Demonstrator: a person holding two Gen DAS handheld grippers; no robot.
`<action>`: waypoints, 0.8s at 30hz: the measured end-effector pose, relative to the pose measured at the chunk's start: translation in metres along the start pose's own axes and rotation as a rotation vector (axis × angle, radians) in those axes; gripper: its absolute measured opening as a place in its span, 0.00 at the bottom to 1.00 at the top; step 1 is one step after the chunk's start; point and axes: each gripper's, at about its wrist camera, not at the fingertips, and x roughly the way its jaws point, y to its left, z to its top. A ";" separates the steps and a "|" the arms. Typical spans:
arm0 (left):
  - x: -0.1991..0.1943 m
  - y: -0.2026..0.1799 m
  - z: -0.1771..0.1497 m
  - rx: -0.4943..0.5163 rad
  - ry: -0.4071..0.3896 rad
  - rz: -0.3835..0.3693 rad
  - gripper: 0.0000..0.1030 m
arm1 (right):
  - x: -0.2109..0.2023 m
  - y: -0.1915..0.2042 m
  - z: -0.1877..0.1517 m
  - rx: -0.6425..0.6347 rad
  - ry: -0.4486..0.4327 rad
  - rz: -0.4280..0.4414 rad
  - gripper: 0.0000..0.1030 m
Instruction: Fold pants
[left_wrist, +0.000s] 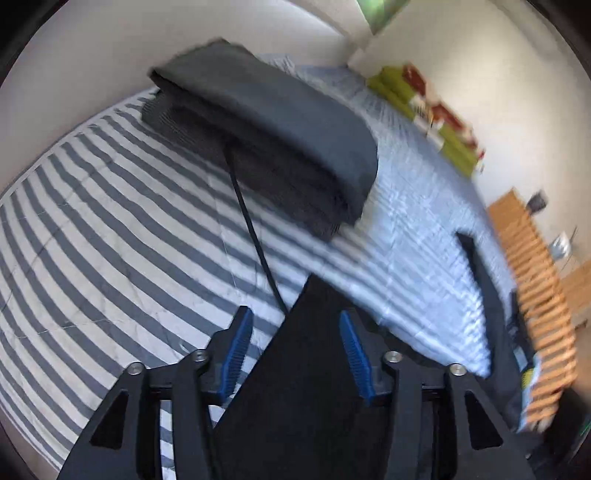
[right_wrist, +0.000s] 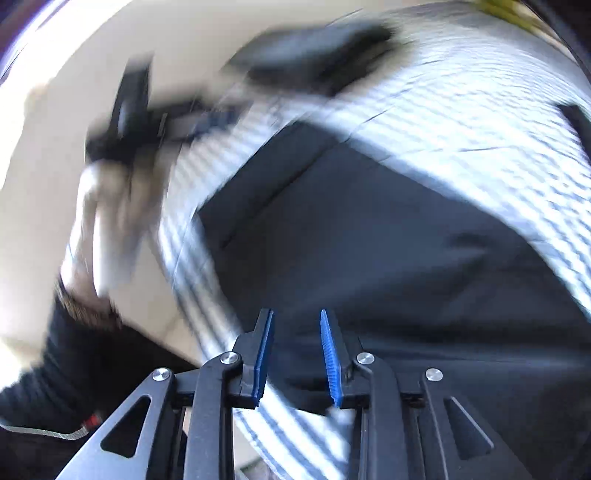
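Observation:
Black pants (right_wrist: 388, 251) lie spread on the striped bedspread (right_wrist: 461, 122). My right gripper (right_wrist: 297, 314) hovers over their near left edge, its blue pads a narrow gap apart with nothing pinched. In the left wrist view a pointed corner of the black pants (left_wrist: 314, 369) rises between the pads of my left gripper (left_wrist: 294, 312). Its jaws stand apart, and stripes show between the left pad (left_wrist: 240, 347) and the cloth. A thin black cord (left_wrist: 255, 236) runs from that corner toward the folded pile. The right wrist view shows the left gripper (right_wrist: 207, 122) blurred at the upper left.
A folded dark grey stack (left_wrist: 258, 129) sits at the far side of the bed (left_wrist: 92, 240). Green and red items (left_wrist: 424, 107) line the wall. Wooden slats (left_wrist: 535, 295) stand at the right. A dark strip (left_wrist: 476, 266) lies near the bed's right edge. A dark sleeve (right_wrist: 55, 369) is at the lower left.

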 end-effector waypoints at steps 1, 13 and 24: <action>0.007 -0.004 -0.002 0.026 0.024 0.021 0.53 | -0.014 -0.016 -0.001 0.041 -0.029 -0.013 0.24; 0.039 -0.052 -0.012 0.155 -0.008 0.355 0.26 | -0.170 -0.187 -0.057 0.427 -0.313 -0.455 0.38; 0.039 -0.137 -0.013 0.124 -0.047 -0.012 0.32 | -0.110 -0.227 0.108 0.343 -0.300 -0.443 0.42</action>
